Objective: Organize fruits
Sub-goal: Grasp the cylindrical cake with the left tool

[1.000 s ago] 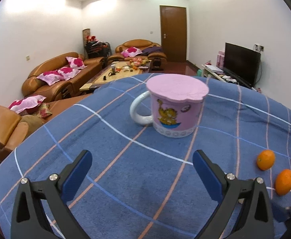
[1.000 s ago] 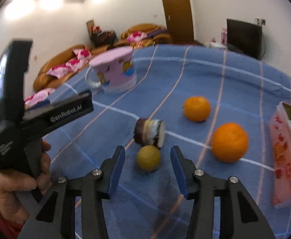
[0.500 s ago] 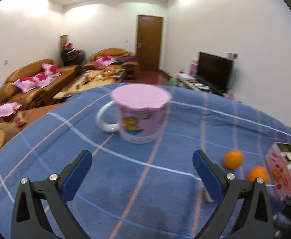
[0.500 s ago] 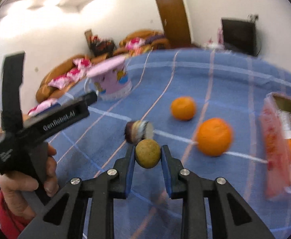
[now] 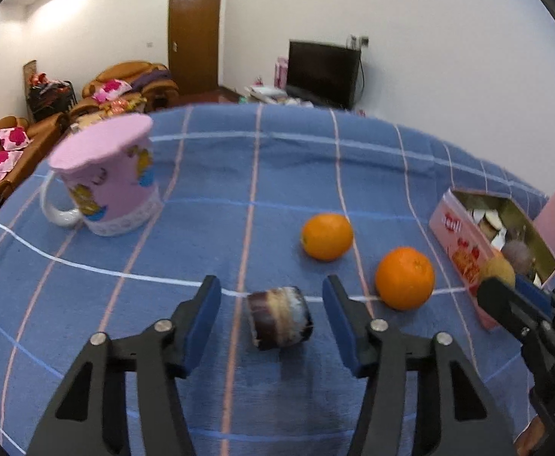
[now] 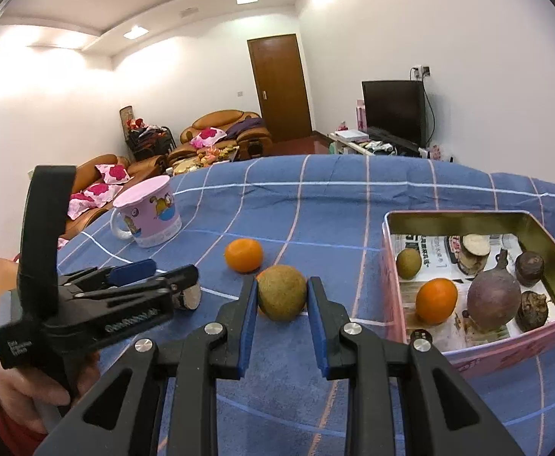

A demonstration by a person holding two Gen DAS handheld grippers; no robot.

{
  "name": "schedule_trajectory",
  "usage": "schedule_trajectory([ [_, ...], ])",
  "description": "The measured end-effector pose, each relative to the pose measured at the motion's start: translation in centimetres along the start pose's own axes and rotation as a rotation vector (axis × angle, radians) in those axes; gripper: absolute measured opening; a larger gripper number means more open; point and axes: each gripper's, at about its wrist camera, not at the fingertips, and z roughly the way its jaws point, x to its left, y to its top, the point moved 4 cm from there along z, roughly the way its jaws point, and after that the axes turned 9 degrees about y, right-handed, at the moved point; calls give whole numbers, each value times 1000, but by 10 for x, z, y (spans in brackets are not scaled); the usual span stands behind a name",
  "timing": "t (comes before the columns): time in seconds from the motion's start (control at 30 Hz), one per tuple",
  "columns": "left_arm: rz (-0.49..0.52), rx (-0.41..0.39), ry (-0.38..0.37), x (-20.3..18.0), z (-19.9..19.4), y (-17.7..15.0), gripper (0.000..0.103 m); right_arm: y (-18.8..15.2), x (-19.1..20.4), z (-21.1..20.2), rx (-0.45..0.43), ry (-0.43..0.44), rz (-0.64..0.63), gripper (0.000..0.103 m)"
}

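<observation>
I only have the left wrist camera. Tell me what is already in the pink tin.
Observer: An orange lies inside the pink tin, close to its near wall.
Operator: Name what sits next to it.
Observer: A larger dark purple fruit, just to the right of the orange as the right wrist view shows it.
Operator: Report the tin's floor.
Observer: It is lined with newspaper.
Operator: Say whether the right gripper is over the tin.
Observer: Not yet. The right gripper is shut on a round brownish-green fruit, which sits left of the tin's wall in that view.
</observation>
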Motion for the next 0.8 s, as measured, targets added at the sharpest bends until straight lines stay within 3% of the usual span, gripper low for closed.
schedule_trajectory([
  [0.1,14,105,7,-5,20,-4,42,0,1,0,0,1,-7,28],
  [0.17,10,97,2,-4,17,-6,36,0,3,2,1,1,-11,28],
  [0.3,2,96,2,-3,15,-5,36,1,3,4,-3,-1,-15,28],
  [0.53,-13,-30,145,5,-7,-4,36,3,8,-5,-65,-43,-73,28],
  [0.67,-36,-103,189,6,-23,-4,36,3,10,-9,-75,-54,-86,28],
  [0.8,-63,-125,216,4,-30,-7,36,3,11,-11,-78,-64,-96,28],
])
